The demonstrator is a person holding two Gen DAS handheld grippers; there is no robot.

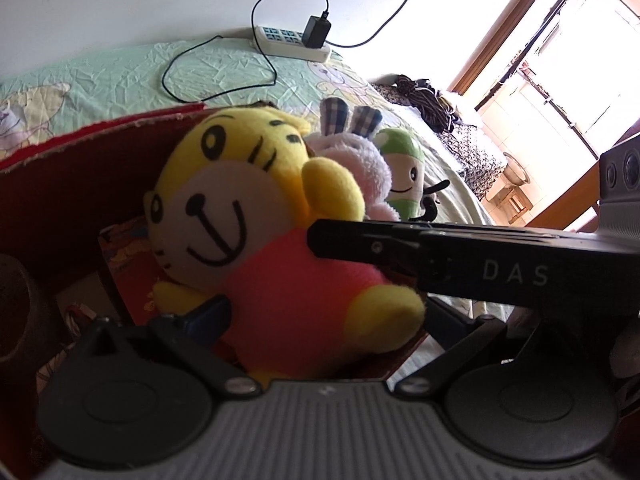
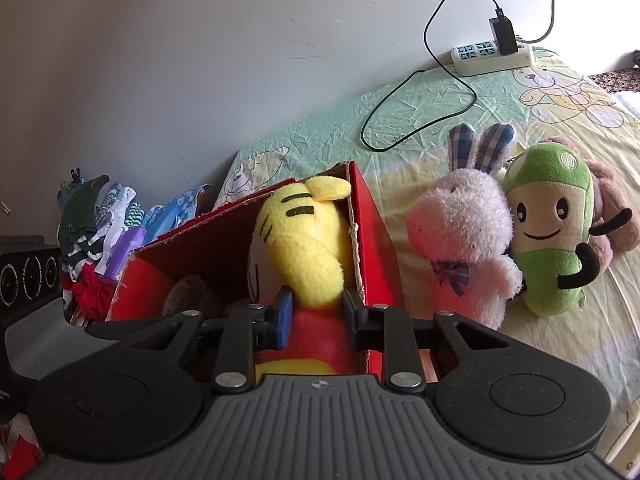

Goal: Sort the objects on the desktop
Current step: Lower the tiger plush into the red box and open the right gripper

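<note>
Inside the red cardboard box (image 2: 372,240) we have the fuzzy yellow tiger plush (image 2: 308,240), right claw (image 2: 316,312) clamped on its soft body. Left claw (image 1: 320,312): can't tell its state. Fluffy pink rabbit (image 2: 464,232) and green plush (image 2: 552,240) sit touching on the crinkled bed sheet (image 2: 440,100).

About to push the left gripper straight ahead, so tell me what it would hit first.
The yellow tiger plush, most likely: it sits directly ahead of the left gripper, between its open fingers, over the red box. The right gripper crosses nearby, though depth there is unclear.
</note>
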